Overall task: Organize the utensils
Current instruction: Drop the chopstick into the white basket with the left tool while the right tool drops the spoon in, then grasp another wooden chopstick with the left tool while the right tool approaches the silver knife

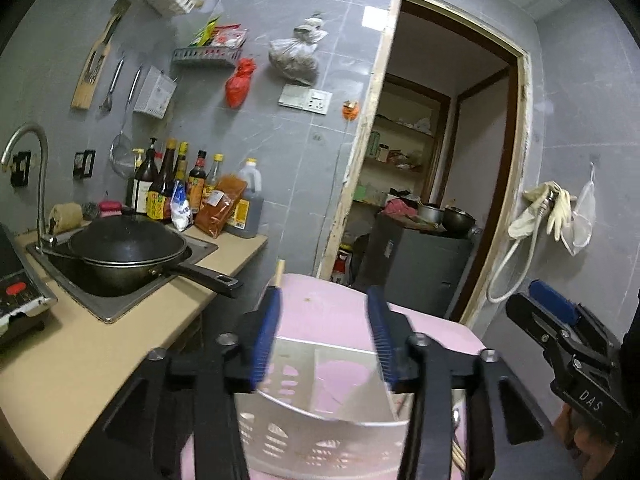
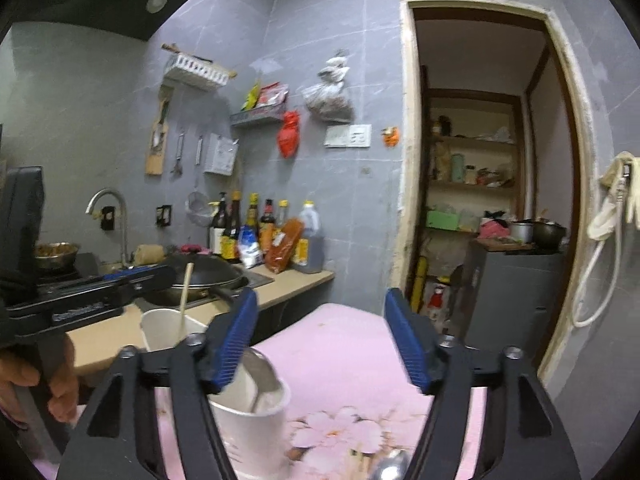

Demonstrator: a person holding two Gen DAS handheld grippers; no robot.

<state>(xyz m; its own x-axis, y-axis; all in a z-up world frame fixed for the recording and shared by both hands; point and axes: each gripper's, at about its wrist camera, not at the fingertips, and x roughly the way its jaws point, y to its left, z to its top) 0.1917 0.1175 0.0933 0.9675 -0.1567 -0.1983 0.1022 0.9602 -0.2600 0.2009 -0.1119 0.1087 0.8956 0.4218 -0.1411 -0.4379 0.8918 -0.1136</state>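
Observation:
A white slotted utensil holder (image 1: 320, 408) stands on the pink table (image 1: 332, 312), just below my left gripper (image 1: 324, 332), which is open with its blue pads on either side of the holder's top. In the right wrist view the same holder (image 2: 248, 420) has two cups; a metal spoon (image 2: 260, 376) stands in the near cup and a wooden chopstick (image 2: 185, 300) in the far cup. My right gripper (image 2: 320, 340) is open and empty above the table. Another spoon (image 2: 390, 466) lies on the table at the bottom edge. My left gripper (image 2: 132, 280) also shows at the left there.
A counter (image 1: 80, 344) runs along the left with a sink holding a black wok (image 1: 128, 248), sauce bottles (image 1: 192, 192) behind. An open doorway (image 1: 432, 160) with a dark cabinet (image 1: 416, 264) is at the right. A hose and gloves (image 1: 544, 208) hang on the right wall.

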